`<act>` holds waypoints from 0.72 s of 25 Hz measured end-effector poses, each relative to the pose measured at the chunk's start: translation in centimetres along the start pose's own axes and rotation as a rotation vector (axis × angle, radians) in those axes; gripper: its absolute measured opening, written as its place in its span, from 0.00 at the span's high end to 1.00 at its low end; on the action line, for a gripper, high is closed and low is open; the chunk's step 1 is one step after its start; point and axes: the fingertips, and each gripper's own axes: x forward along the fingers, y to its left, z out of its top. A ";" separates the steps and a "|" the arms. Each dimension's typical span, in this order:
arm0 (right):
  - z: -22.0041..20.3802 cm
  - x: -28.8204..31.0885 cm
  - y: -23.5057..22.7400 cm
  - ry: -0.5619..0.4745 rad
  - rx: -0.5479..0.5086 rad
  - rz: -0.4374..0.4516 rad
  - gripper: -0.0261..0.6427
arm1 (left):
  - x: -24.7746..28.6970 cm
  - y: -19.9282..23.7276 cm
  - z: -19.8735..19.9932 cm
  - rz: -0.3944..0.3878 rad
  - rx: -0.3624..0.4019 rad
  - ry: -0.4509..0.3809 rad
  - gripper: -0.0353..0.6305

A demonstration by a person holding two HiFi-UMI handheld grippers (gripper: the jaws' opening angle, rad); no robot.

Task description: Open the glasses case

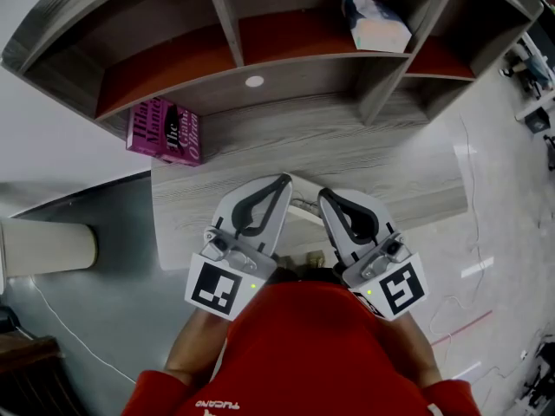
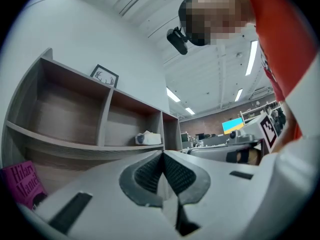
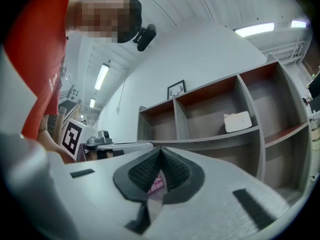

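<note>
Red shirt: right under the head view's lens, sleeves at both bottom corners, forearms pushed forward side by side.
Left gripper: held about level over the tabletop, marker cube at the body end, tip slanted in toward its twin.
Right gripper: mirror of that, own cube at the back, tip near the left one's but not touching.
Left fingers: clenched pad to pad, nothing in there.
Right fingers: clenched too, empty; pink scrap in the slit below the pads is just the book far behind.
Glasses case: can't pick it out anywhere; tabletop patch beneath the grippers hidden from above.
Head view only: whole layout from above, book at the tabletop's back left, below the shelves.
Gripper views only: framed picture on top of the shelves, plus each other's cube.
All three: white packet in a shelf compartment.
</note>
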 end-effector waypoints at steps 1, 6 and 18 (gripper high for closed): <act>0.0 0.0 0.2 -0.001 -0.002 0.000 0.96 | 0.0 -0.2 -0.1 -0.003 -0.001 0.000 0.94; -0.1 -0.1 0.4 0.004 -0.014 -0.004 0.96 | -0.3 -0.6 -0.6 -0.006 -0.004 0.016 0.94; -0.5 -0.6 -0.2 0.014 -0.009 -0.020 0.96 | -0.5 -0.1 -0.8 0.014 -0.008 0.016 0.94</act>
